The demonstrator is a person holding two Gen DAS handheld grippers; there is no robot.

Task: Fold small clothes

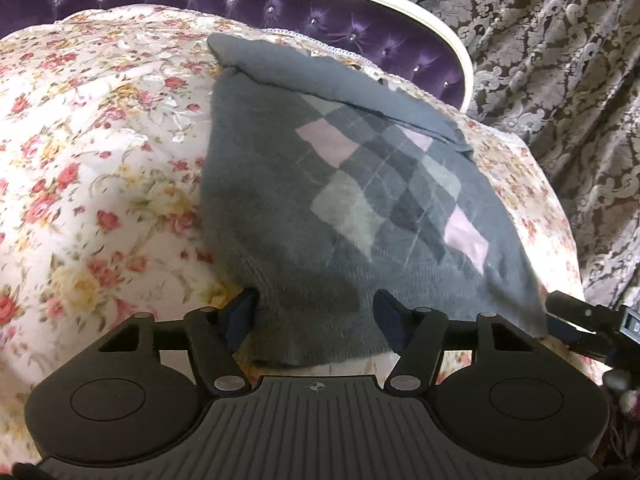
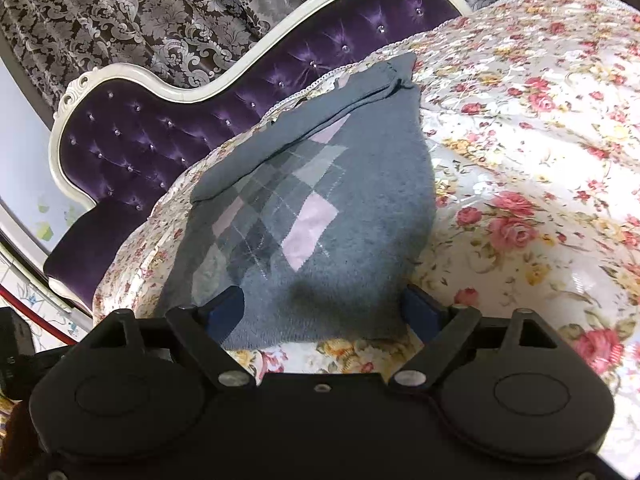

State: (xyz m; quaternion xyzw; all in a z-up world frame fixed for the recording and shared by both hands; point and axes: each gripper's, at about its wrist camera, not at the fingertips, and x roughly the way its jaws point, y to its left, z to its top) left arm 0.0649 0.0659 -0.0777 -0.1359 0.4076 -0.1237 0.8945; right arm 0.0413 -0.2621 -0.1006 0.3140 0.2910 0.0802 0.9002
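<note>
Grey argyle sweater [image 1: 360,184] on floral bedspread [image 1: 100,152]; both grippers' jaws apart astride its near hem; pinch both corners evenly

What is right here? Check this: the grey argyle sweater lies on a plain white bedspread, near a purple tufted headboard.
One thing is wrong: the bedspread is not plain white but floral, printed with red and yellow roses. Both wrist views show it. The rest stands: the grey argyle sweater lies on it, near the purple tufted headboard.
</note>
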